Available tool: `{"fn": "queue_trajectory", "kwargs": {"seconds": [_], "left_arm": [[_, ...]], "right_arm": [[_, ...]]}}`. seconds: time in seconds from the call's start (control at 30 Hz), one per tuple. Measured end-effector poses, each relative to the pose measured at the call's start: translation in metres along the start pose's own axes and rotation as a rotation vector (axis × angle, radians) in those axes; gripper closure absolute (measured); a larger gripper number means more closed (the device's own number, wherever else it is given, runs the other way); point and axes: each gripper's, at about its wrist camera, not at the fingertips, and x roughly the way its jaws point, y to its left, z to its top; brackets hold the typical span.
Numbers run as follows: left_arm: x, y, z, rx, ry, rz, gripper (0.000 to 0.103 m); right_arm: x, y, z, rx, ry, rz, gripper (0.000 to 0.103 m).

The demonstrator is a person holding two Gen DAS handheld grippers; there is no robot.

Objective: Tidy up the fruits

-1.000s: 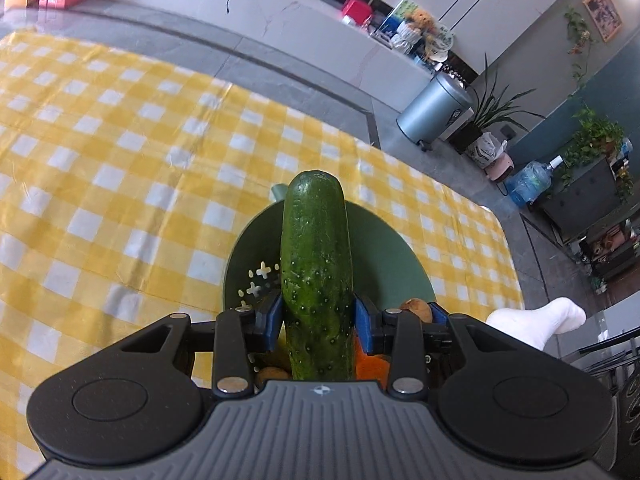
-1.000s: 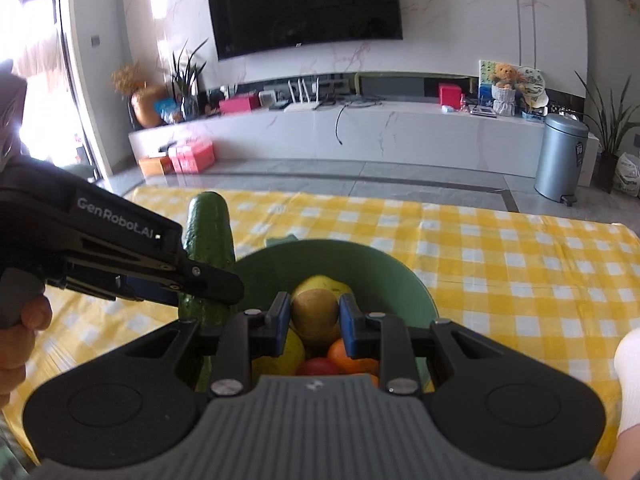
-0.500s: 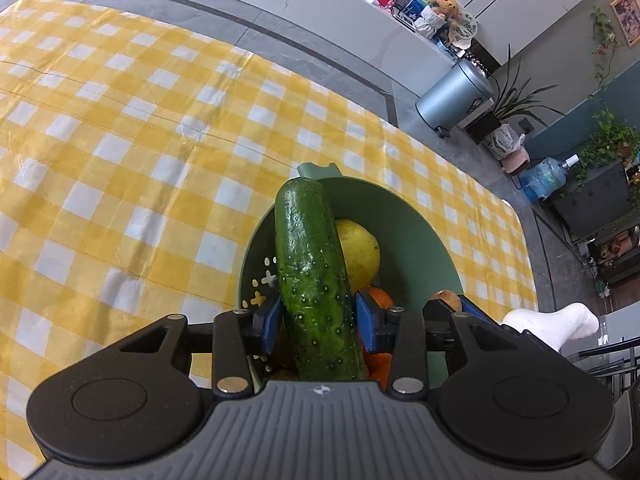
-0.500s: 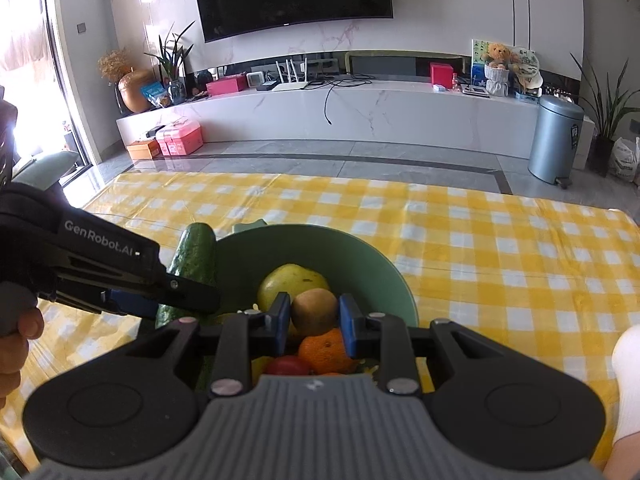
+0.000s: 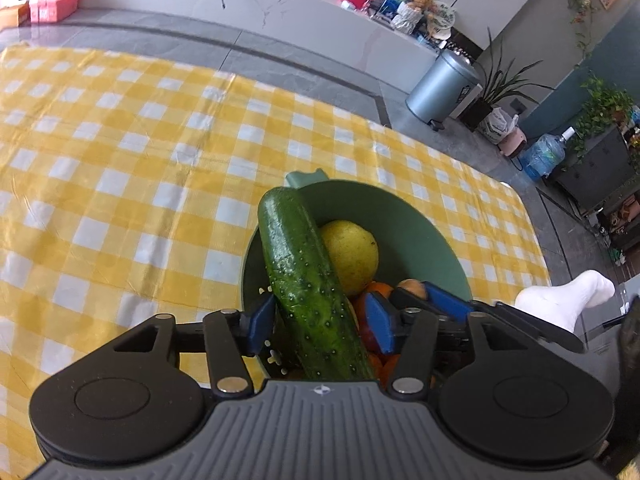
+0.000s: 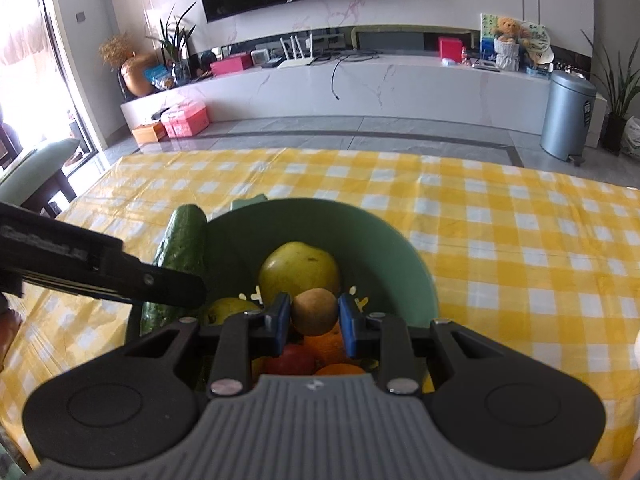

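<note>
A green bowl (image 5: 404, 220) on the yellow checked tablecloth holds a yellow-green pear (image 5: 352, 254), oranges and a red fruit. A dark green cucumber (image 5: 308, 284) leans on the bowl's left rim between the spread pads of my left gripper (image 5: 320, 320), which is open around it. The bowl (image 6: 384, 248), pear (image 6: 300, 270) and cucumber (image 6: 180, 252) also show in the right wrist view. My right gripper (image 6: 314, 322) is shut on a small brown kiwi (image 6: 314, 312) just above the fruit in the bowl.
The checked tablecloth (image 5: 120, 168) spreads left and beyond the bowl. Its far edge meets grey floor. A grey bin (image 6: 568, 116) and a white TV bench stand behind. The left gripper's black body (image 6: 100, 268) crosses the right wrist view's left side.
The left gripper's jaws have opened off the cucumber, which has tilted left onto the bowl's rim. The right gripper has lowered with the kiwi toward the fruit in the bowl.
</note>
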Motion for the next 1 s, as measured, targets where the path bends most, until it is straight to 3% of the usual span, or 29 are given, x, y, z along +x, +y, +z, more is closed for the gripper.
{"fn": "queue_trajectory", "kwargs": {"seconds": [0.63, 0.7, 0.9, 1.0], "left_arm": [[-0.047, -0.007, -0.016, 0.081, -0.11, 0.032, 0.034], [-0.053, -0.008, -0.018, 0.095, -0.122, 0.038, 0.034], [-0.084, -0.01, -0.029, 0.15, -0.19, 0.045, 0.033], [-0.103, -0.014, -0.038, 0.201, -0.245, 0.061, 0.033]], "right_arm": [[0.025, 0.001, -0.005, 0.049, 0.043, 0.005, 0.077], [0.02, 0.002, -0.004, 0.056, 0.024, 0.005, 0.069], [-0.013, 0.007, 0.0, 0.155, -0.094, 0.04, 0.068], [-0.039, 0.022, -0.001, 0.151, -0.172, 0.063, 0.062]]}}
